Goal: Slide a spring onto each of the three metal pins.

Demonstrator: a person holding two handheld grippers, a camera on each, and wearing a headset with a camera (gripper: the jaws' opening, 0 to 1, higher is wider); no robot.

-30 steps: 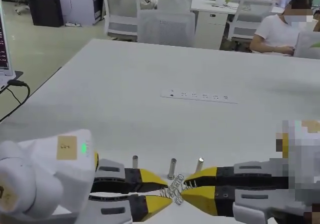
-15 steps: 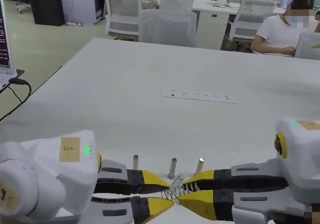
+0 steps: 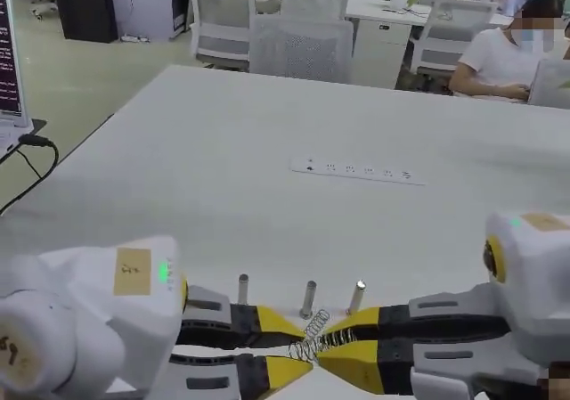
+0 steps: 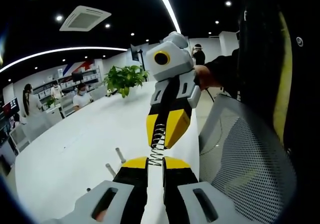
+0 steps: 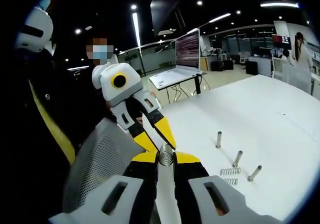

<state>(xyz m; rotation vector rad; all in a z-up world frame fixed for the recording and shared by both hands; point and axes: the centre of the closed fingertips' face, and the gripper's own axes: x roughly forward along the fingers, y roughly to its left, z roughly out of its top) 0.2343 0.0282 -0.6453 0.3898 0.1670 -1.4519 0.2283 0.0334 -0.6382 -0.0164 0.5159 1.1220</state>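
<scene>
Three short metal pins (image 3: 243, 286) (image 3: 309, 297) (image 3: 358, 295) stand upright in a row on the white table, all bare. Just in front of them a thin wire spring (image 3: 312, 333) hangs between the two yellow-tipped grippers, which meet tip to tip. My left gripper (image 3: 298, 348) comes from the left and is shut on one end of the spring (image 4: 157, 143). My right gripper (image 3: 329, 338) comes from the right, shut on the other end (image 5: 166, 157). The pins (image 5: 237, 158) show beyond its jaws, with two loose springs (image 5: 230, 171) on the table beside them.
A white power strip (image 3: 356, 170) lies across the middle of the table (image 3: 223, 151). Office chairs (image 3: 298, 48) and a seated person (image 3: 499, 57) are beyond the far edge. A cable (image 3: 27, 164) hangs off the left side.
Both grippers keep the spring between them in nearly the same place in front of the pins. The head camera has shifted a little.
</scene>
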